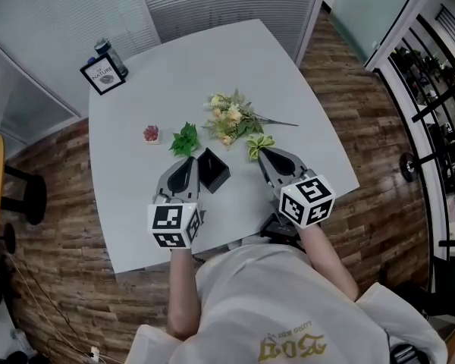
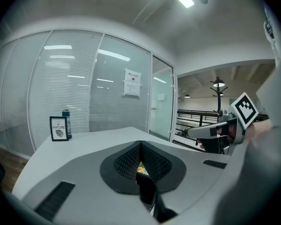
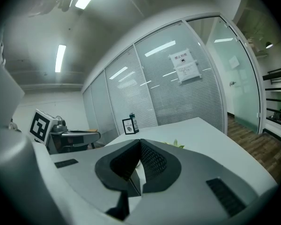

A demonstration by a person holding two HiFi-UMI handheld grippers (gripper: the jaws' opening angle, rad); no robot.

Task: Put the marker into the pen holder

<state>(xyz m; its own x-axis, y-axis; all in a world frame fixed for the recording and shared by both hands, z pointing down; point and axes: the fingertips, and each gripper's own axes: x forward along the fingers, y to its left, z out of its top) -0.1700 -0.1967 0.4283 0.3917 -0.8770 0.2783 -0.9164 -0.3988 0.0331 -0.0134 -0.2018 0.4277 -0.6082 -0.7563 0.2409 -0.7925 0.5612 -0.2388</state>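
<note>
Left gripper (image 1: 188, 162), right gripper (image 1: 265, 155), jaws together and empty, either side of pen holder (image 1: 212, 170); table (image 1: 133, 203) edge close below

The worktop (image 1: 212, 59) is pale grey with round corners. It stands on a brown wood floor (image 1: 61, 294). At the far left corner a small framed sign (image 1: 103, 77) stands up, with a dark bottle (image 1: 110, 54) just behind it. Near the middle lies a bunch of flowers (image 1: 231, 120), its stems pointing right. A green leafy sprig (image 1: 185, 139) lies to its left, and a small pink thing (image 1: 151, 133) sits further left. A yellow-green leafy bit (image 1: 259, 144) lies by the flowers. The black pen holder (image 1: 212, 170) stands close to the green sprig, nearer the front edge.
</note>
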